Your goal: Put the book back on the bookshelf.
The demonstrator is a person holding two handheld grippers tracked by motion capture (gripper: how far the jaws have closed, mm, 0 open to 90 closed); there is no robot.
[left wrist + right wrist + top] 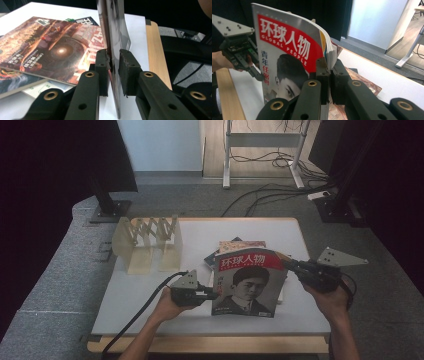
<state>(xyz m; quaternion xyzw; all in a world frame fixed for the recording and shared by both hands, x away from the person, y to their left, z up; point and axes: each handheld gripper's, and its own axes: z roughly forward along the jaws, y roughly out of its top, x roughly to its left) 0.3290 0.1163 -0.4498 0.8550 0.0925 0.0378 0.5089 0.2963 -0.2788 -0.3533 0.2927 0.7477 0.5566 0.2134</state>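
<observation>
Magazine (246,282) upright near tabletop's front edge, thin, floppy, glossy. Left gripper (113,65) and right gripper (329,72) each clamped on opposite side edges; grip spine for stiffness.

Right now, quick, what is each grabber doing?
Left gripper: closed on the left edge of the magazine, holding it upright.
Right gripper: closed on the magazine's right edge.
</observation>
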